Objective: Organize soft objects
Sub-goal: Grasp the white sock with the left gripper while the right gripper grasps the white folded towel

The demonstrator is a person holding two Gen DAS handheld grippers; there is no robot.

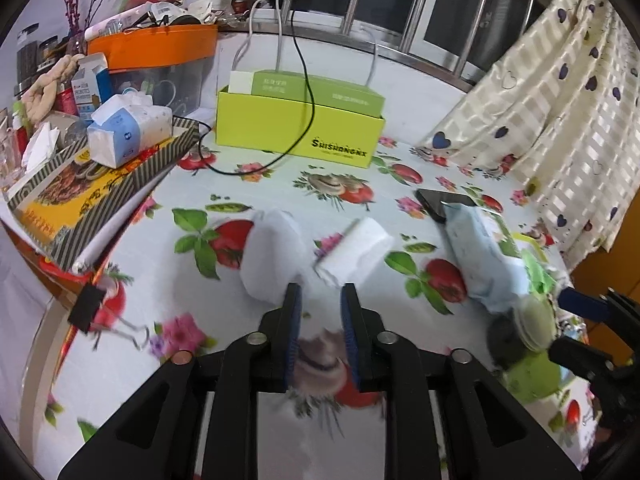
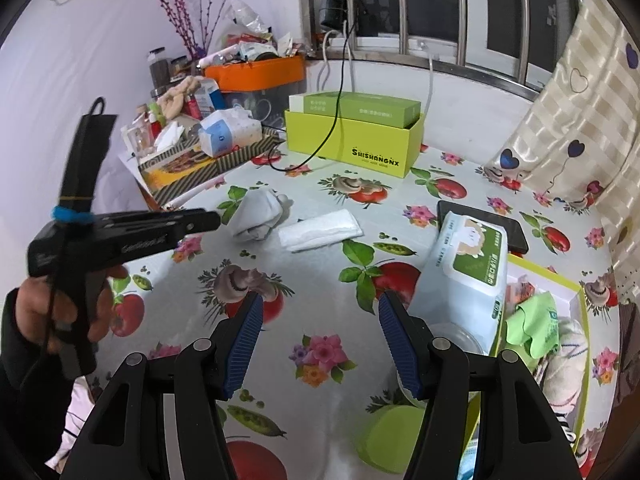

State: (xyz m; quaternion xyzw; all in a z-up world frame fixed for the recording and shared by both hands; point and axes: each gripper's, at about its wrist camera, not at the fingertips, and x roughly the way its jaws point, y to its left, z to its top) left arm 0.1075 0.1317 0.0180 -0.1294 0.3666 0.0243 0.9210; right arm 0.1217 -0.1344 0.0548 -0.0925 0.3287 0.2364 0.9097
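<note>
A crumpled white sock (image 1: 270, 254) (image 2: 258, 216) and a folded white cloth (image 1: 354, 254) (image 2: 320, 233) lie mid-table on the floral tablecloth. My left gripper (image 1: 320, 292) hovers just short of them, jaws a narrow gap apart and empty; it also shows from the side in the right wrist view (image 2: 208, 218), left of the sock. My right gripper (image 2: 320, 304) is wide open and empty above the table's near part. A wet-wipes pack (image 2: 466, 272) (image 1: 486, 256) lies right, partly over a yellow-rimmed tray (image 2: 576, 292) holding a green cloth (image 2: 534, 326) and a pale sock.
A lime-green box (image 2: 352, 142) with cables stands at the back. A cluttered striped box (image 2: 208, 168) with tissues and an orange bin (image 2: 260, 72) stand back left. A black phone (image 2: 514, 226) lies under the wipes. A curtain (image 2: 580, 120) hangs right. A green lid (image 2: 390, 436) lies near front.
</note>
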